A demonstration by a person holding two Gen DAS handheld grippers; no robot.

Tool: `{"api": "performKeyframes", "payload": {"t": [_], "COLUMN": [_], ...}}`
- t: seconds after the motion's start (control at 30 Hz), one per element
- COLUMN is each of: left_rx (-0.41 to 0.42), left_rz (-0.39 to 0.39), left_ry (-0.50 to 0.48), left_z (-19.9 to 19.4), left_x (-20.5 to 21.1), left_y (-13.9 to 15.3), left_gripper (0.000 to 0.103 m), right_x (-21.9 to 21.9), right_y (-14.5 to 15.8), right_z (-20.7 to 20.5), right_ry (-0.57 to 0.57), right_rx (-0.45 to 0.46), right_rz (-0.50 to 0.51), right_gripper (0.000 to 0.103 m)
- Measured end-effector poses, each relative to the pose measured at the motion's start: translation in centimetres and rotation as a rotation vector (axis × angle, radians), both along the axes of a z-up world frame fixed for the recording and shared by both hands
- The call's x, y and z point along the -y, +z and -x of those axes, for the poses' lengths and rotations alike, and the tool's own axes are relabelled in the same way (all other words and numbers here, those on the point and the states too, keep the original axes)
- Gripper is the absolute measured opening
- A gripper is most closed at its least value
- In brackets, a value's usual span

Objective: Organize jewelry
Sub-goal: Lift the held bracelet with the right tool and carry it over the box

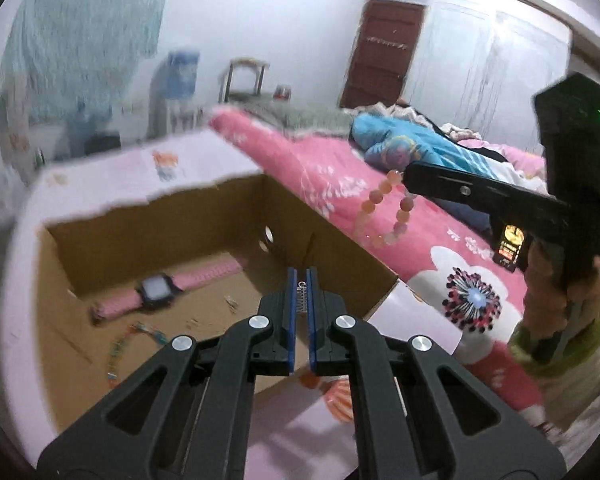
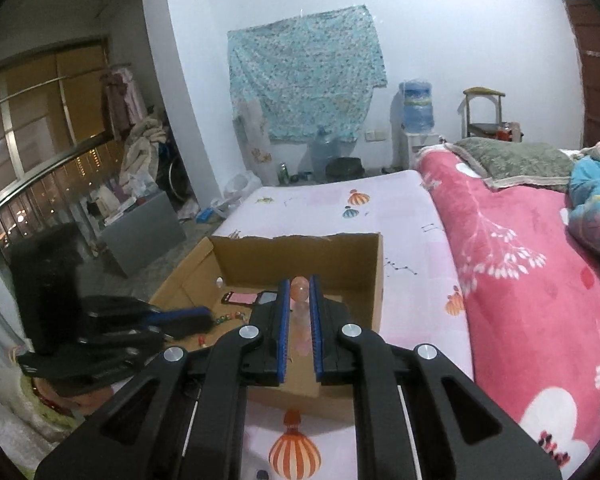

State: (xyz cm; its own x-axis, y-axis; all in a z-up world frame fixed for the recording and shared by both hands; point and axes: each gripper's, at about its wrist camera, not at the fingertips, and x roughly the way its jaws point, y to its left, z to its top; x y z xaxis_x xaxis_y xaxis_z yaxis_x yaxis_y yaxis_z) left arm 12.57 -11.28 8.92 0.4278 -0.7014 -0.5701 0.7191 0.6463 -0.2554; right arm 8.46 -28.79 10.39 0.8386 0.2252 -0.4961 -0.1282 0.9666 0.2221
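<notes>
Right hand-held gripper [image 2: 300, 292] grips bead bracelet [image 1: 384, 216] above cardboard box [image 1: 340, 240].

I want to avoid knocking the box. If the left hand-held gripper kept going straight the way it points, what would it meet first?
Probably the cardboard box: the left hand-held gripper, shut on a small metal piece, points at its inner right wall. Depth is unclear.

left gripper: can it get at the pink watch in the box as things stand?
Probably not yet. The way down to the pink watch in the open-topped cardboard box looks free, but the left gripper is shut on a small silver spring-like piece, so it would have to drop that first.
</notes>
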Motion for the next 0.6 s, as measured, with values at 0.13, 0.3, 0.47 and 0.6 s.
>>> {"api": "performKeyframes", "payload": {"t": [0.13, 0.3, 0.47, 0.6], "left_rx": [-0.146, -0.216, -0.247, -0.221], "left_rz": [-0.004, -0.027, 0.012, 0.038], "left_ry": [-0.026, -0.028, -0.006, 0.022], "left_z": [-2.4, -3.2, -3.6, -3.5], "left_x": [2.1, 3.1, 2.0, 0.3], "left_y": [-3.2, -5.5, -5.9, -4.9], "left_gripper": [0.004, 0.009, 0.015, 0.022], "right_x": [-0.2, 0.2, 0.6, 0.8], "right_y": [-1.8, -3.6, -4.2, -4.2], "right_z": [-1.7, -3.0, -3.3, -3.5], "right_ry": [0.005, 0.011, 0.014, 0.011], "right_rx": [-0.059, -0.121, -0.138, -0.143], "right_rz": [0.003, 0.005, 0.000, 0.001], "right_gripper": [0.010, 0.010, 0.010, 0.010]}}
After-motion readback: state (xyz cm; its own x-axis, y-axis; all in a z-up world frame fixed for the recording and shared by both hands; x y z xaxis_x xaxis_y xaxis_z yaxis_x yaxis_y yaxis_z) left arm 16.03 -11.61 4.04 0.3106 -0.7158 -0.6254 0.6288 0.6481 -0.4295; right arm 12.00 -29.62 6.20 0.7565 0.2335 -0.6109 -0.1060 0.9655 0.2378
